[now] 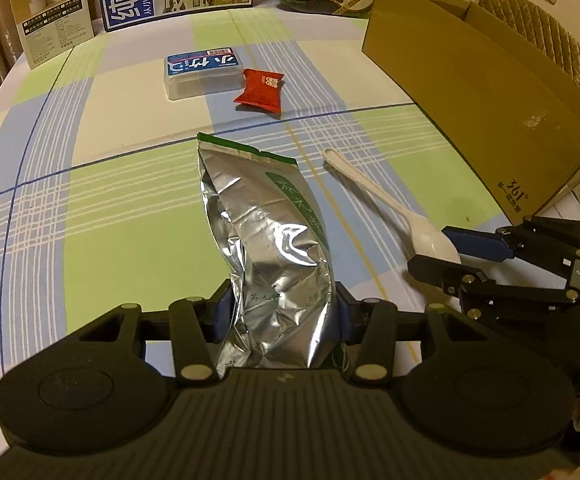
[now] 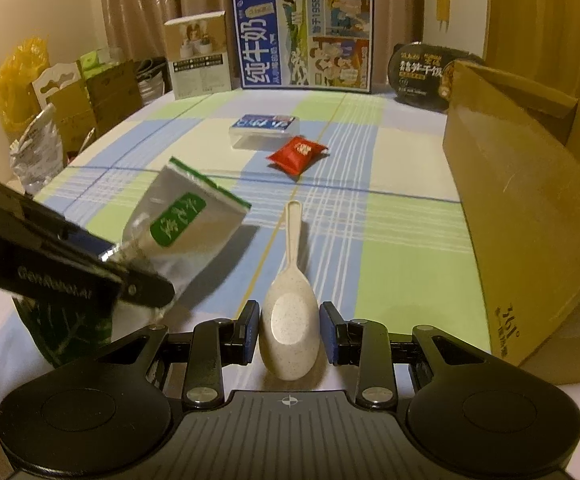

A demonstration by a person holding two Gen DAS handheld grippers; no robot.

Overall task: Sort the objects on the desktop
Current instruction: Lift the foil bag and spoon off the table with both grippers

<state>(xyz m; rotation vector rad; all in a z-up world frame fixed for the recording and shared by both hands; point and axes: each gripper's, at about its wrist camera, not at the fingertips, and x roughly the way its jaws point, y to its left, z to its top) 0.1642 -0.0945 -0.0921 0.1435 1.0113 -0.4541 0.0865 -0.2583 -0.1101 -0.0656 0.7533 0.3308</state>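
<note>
My left gripper [image 1: 284, 312] is shut on a silver foil pouch with a green label [image 1: 266, 236], holding it by its lower end; it also shows in the right wrist view [image 2: 186, 224], lifted off the table. My right gripper [image 2: 289, 334] has its fingers on either side of the bowl of a cream spoon [image 2: 288, 324] lying on the table; small gaps show, so it stands open around it. The spoon [image 1: 390, 208] and right gripper [image 1: 442, 248] show at the right of the left wrist view. A red snack packet [image 1: 260, 90] and a blue-lidded clear box [image 1: 202, 72] lie further back.
An open cardboard box [image 1: 490, 92] stands on the right of the checked tablecloth [image 1: 110, 200]. A milk carton box [image 2: 304, 38], a white product box [image 2: 198, 54] and a black instant rice bowl [image 2: 422, 74] stand along the far edge. Bags and cartons sit beyond the table's left edge.
</note>
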